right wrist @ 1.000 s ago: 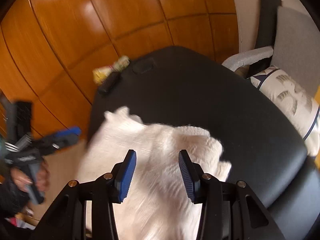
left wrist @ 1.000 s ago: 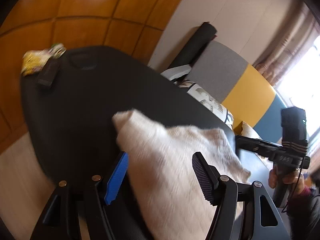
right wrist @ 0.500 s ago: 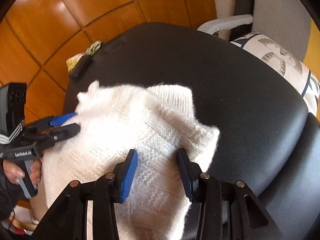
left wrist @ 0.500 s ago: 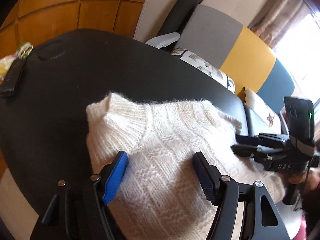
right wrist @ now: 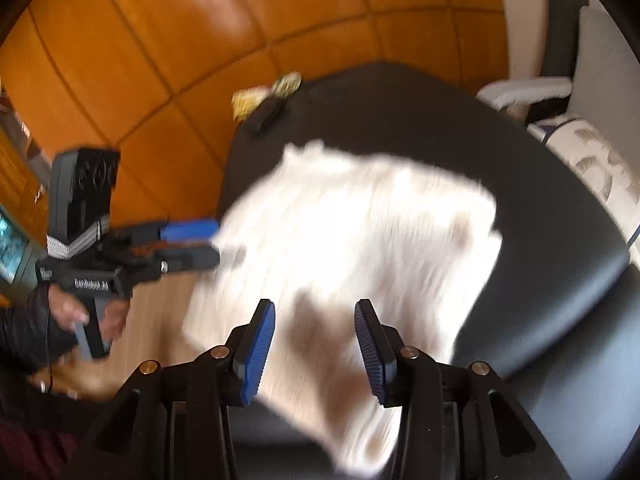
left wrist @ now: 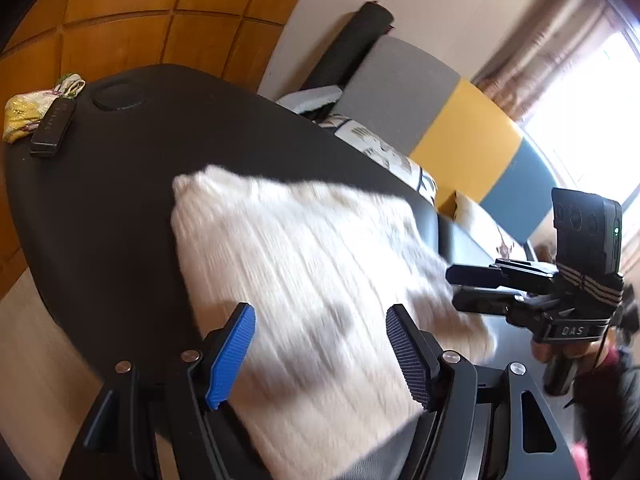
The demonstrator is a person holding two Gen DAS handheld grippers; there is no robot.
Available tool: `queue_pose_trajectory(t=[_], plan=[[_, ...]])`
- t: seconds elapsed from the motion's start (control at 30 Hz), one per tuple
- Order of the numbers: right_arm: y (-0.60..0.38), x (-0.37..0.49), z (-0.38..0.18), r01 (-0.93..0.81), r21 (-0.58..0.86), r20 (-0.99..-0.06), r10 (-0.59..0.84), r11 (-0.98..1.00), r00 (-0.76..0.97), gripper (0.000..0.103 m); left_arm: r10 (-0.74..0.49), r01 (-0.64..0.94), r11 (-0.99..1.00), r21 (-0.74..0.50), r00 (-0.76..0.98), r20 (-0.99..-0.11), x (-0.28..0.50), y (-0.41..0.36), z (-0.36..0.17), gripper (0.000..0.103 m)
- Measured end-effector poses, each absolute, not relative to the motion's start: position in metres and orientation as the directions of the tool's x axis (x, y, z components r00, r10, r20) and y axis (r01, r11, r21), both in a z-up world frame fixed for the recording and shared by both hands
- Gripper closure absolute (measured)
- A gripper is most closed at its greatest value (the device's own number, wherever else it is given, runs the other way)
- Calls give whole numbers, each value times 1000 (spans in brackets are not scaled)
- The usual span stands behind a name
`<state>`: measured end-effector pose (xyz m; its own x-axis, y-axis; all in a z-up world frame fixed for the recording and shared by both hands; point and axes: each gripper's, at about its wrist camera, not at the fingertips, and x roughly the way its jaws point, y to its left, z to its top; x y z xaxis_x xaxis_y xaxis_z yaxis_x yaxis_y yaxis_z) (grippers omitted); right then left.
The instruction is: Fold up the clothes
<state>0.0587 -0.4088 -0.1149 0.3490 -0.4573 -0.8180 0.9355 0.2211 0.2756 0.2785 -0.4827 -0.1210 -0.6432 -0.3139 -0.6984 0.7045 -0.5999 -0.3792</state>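
Both grippers hang over the white chunky-knit sweater (left wrist: 304, 280), and I hold nothing: my left gripper (left wrist: 320, 354) stands wide apart at lower centre, my right gripper (right wrist: 316, 346) narrower, its pads clear of the cloth. The sweater lies folded into a rough rectangle across the middle of the black padded surface (left wrist: 120, 184). I judge the main folds made; squaring the loose lower edge looks left.

surface: black table (left wrist: 120, 208) | on it: white sweater (left wrist: 320, 280) (blurred), remote (left wrist: 53, 128)
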Motion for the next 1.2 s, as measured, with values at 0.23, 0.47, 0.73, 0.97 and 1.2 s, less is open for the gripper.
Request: queue_pose_trajectory(t=[0.23,0.47,0.73,0.97,1.2], plan=[[-389,44,-159,954,281,-851,-432,105,298,63,-358,609,-793,-25,-498,-790,266,-438,-151,34],[-380,39,-157,954,298,-825,-491,41,279,63,-305,642,-754,-139,-529,-792,288,-454,-165,30],[-361,77,-97,984,168,-748,-659,-64,85,60,-413,773,-512,-375,-604,-682,342,-452,-116,14],[-356,121,-75,973,56,-745,-659,-224,-109,39,-606,915,-379,-141,-360,-709,334,-432,-73,10],[-351,149,-58,967,-9,-700,-688,-255,-188,39,-682,923,-378,-72,-330,-652,315,-403,-40,6]])
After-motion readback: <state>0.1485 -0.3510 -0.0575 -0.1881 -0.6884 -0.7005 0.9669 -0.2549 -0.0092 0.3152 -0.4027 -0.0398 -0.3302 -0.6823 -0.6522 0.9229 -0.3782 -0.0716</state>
